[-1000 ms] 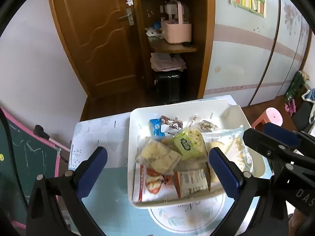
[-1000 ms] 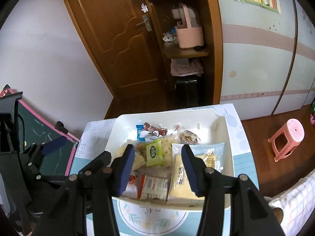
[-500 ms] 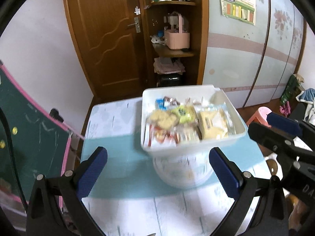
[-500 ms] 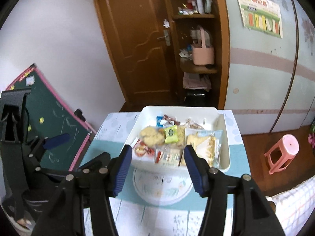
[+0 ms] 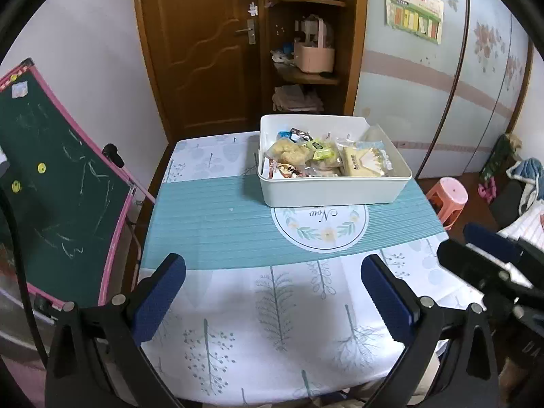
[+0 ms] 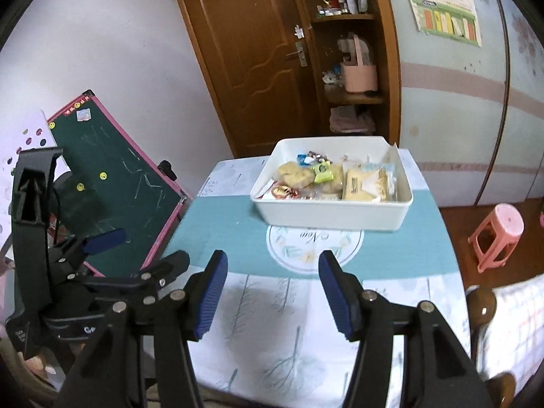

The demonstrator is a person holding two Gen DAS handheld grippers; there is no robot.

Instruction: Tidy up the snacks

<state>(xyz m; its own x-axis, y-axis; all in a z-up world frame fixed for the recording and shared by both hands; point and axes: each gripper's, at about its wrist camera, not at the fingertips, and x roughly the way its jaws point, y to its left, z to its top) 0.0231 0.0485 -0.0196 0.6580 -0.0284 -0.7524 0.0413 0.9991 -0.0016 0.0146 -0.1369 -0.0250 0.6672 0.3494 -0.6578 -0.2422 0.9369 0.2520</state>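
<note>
A white bin [image 5: 335,192] full of snacks sits on the counter [image 5: 217,217], toward its far right side, resting partly on the teal band and partly over the round floral emblem [image 5: 319,226] printed there. Inside the bin, a pale puffy snack bag [image 5: 287,149] lies at the left, a small green packet [image 5: 319,144] sits in the middle on top of the pile, and a clear bag of yellow wafers [image 5: 362,163] fills the right side. A red-and-white wrapper [image 6: 284,191] shows at the near left corner of the bin.

Both tools hang over the near edge of the counter, well apart from the bin. The left tool [image 5: 272,301] has its blue pads spread wide with nothing between them. The right tool [image 6: 273,294] is also spread, holding nothing, its pads closer together than the left one's.

Off the counter's left edge leans a green chalkboard [image 5: 57,197] with a pink frame. Beyond the right edge a pink stool [image 6: 498,234] stands on the floor.
</note>
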